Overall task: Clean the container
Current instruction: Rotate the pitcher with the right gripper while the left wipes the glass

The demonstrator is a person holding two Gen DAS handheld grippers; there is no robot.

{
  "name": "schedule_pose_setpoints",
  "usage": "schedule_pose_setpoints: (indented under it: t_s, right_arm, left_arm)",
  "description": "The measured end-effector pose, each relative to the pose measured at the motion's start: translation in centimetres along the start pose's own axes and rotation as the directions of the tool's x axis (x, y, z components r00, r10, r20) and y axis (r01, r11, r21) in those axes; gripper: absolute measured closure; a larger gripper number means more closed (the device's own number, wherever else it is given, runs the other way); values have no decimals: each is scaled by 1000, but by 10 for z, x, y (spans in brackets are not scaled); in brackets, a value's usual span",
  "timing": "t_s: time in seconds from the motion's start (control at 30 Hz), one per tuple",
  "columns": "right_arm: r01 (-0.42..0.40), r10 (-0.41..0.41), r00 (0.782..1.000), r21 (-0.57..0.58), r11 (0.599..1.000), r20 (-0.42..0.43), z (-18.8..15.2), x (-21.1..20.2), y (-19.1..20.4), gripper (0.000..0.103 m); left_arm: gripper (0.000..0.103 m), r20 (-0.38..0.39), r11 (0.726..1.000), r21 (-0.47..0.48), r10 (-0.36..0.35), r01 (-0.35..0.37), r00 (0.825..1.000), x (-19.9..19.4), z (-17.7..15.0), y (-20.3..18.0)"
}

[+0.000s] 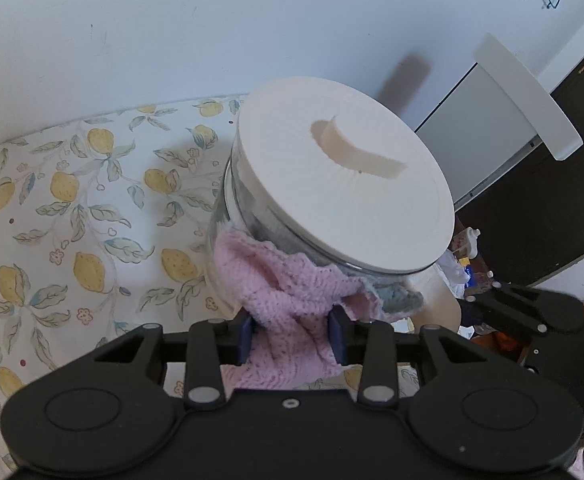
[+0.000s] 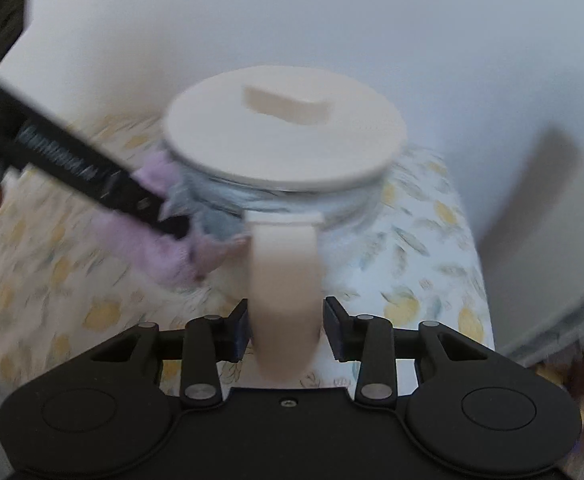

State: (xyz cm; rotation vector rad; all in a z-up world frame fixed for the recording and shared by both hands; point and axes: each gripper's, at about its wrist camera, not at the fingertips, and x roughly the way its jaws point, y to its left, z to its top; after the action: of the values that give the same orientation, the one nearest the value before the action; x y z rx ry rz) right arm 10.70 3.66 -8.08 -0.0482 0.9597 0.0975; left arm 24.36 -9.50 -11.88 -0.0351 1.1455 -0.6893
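Two views, one glass jar (image 1: 248, 216) with white lid (image 1: 344, 184) on lemon-print tablecloth (image 1: 72, 208). Left gripper (image 1: 292, 336) clenches pink cloth (image 1: 288, 292) against jar's side. Only the blurred right view shows right gripper (image 2: 286, 330) clasping cream handle (image 2: 284, 280).

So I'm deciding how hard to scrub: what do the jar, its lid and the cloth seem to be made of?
The jar looks like clear glass: see-through and shiny. Its lid seems matte cream plastic, with fine ridges, though it could be something else. The cloth is pink knitted yarn, its stitches visible.
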Motion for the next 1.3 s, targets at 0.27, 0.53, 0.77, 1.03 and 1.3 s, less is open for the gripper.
schedule_pose_setpoints:
  t_s: [0.27, 0.53, 0.77, 1.03, 1.3]
  right_arm:
    - [157, -162, 986, 125, 980, 30, -10, 2, 14, 33]
    - [218, -244, 968, 297, 930, 52, -13, 7, 8, 32]
    - [313, -334, 943, 370, 875, -9, -20, 25, 21, 51]
    - [397, -442, 897, 381, 835, 32, -23, 30, 41, 67]
    - [400, -428, 903, 308, 863, 27, -23, 28, 31, 68]
  left_arm:
    - [67, -45, 1000, 6, 2, -1, 999, 18, -2, 5]
    - [67, -69, 1000, 25, 5, -3, 998, 26, -3, 9]
    - [67, -89, 999, 50, 7, -3, 996, 31, -2, 16]
    - [67, -89, 997, 73, -3, 9, 996, 29, 1, 18]
    - [67, -87, 997, 75, -26, 33, 996, 23, 5, 12]
